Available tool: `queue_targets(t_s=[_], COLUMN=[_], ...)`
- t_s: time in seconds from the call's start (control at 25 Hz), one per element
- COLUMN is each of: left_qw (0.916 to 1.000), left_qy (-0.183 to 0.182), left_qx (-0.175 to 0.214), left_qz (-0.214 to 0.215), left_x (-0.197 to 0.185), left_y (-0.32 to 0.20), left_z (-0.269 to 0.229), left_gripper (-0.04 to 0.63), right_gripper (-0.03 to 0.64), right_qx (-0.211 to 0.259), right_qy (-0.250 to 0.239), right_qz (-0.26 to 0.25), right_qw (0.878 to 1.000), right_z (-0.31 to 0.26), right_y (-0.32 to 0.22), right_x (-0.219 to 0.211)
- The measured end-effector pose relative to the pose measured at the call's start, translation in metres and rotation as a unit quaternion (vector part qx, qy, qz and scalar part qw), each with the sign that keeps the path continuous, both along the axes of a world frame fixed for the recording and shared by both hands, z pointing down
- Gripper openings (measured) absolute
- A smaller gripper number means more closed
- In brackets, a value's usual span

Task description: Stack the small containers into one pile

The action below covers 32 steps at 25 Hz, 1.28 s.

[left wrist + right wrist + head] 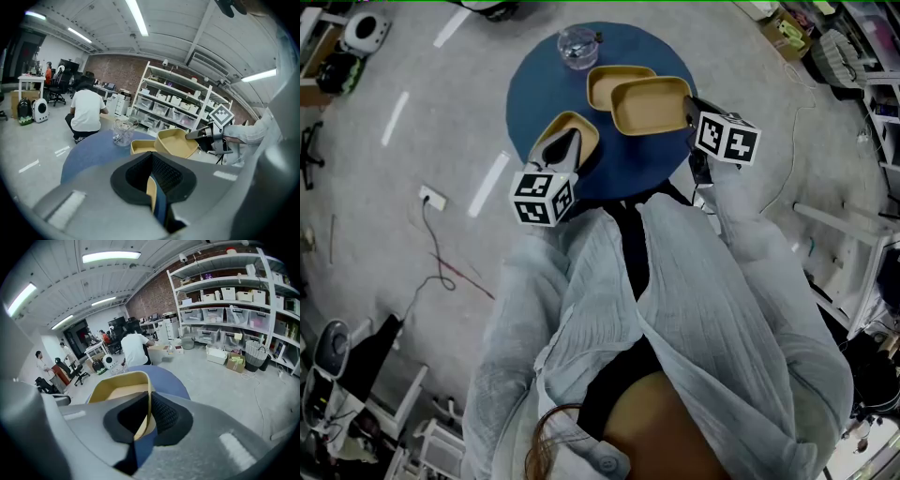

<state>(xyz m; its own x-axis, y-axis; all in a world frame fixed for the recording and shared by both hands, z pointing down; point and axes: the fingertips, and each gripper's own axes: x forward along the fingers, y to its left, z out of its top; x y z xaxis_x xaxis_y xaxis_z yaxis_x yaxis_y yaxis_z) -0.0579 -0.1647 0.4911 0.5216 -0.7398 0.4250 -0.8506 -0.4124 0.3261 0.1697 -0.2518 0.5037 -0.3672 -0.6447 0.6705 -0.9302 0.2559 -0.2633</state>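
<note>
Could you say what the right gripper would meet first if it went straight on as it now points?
Probably the second container lying on the blue table; the right gripper, shut on the carried container, aims at it, though depth is unclear.

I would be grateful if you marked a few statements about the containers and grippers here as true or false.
1. The right gripper is clamped on the wall of a tan container. True.
2. The left gripper is empty. False: it is shut on a second tan container.
3. All the containers form one pile. False: the third container lies alone on the blue table.
4. A clear jar stands on the table. True.
</note>
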Motion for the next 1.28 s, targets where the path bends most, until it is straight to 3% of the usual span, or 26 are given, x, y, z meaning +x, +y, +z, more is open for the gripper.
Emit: queue_targets(t_s=[0.36,0.8,1.28], left_qw=[0.9997,0.9967,0.9963], left_qy=[-0.001,0.002,-0.001], left_qx=[0.003,-0.022,-0.031], left_qz=[-0.023,-0.078,-0.080], left_x=[-0.011,-0.026,-0.024], left_y=[-0.004,0.010,0.022], left_z=[-0.003,0.005,0.007], left_gripper=[0.012,0.012,0.012], right_gripper=[0.021,0.022,0.021], right_qx=[-0.024,-0.047,-0.061], right_qy=[-0.079,-0.100,-0.099], right_qz=[0.052,0.055,0.070], right_qw=[0.995,0.992,0.991], right_z=[0.010,0.036,0.054], right_y=[-0.025,-0.040,-0.041], right_x=[-0.022,-0.045,-0.044])
